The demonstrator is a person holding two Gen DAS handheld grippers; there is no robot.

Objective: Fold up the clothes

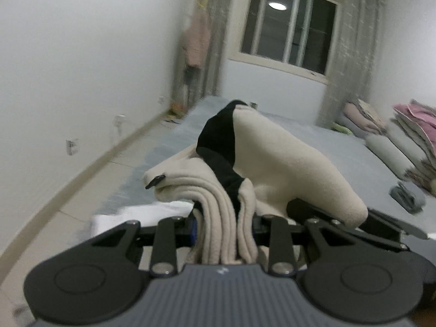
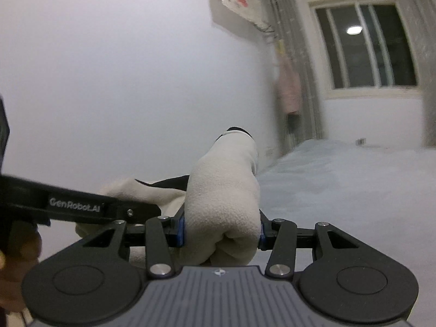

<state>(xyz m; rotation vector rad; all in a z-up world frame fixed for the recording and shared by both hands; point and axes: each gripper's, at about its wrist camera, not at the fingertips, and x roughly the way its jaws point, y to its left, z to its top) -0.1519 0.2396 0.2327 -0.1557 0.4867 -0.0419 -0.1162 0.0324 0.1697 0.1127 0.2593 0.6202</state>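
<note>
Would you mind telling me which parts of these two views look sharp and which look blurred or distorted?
Left wrist view: the cream fleece garment with black trim and the left gripper are sharp; the grey curtains smear, and walls bow from fisheye. Right wrist view: the right gripper is crisp; the pale blue bed sheet is washed out and soft.

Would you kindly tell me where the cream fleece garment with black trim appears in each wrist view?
Left wrist: cream fleece garment with black trim lower centre, bunched in the left gripper.
Right wrist: garment lower centre, clamped by the right gripper.
Shared landmark: the dark barred window.
</note>
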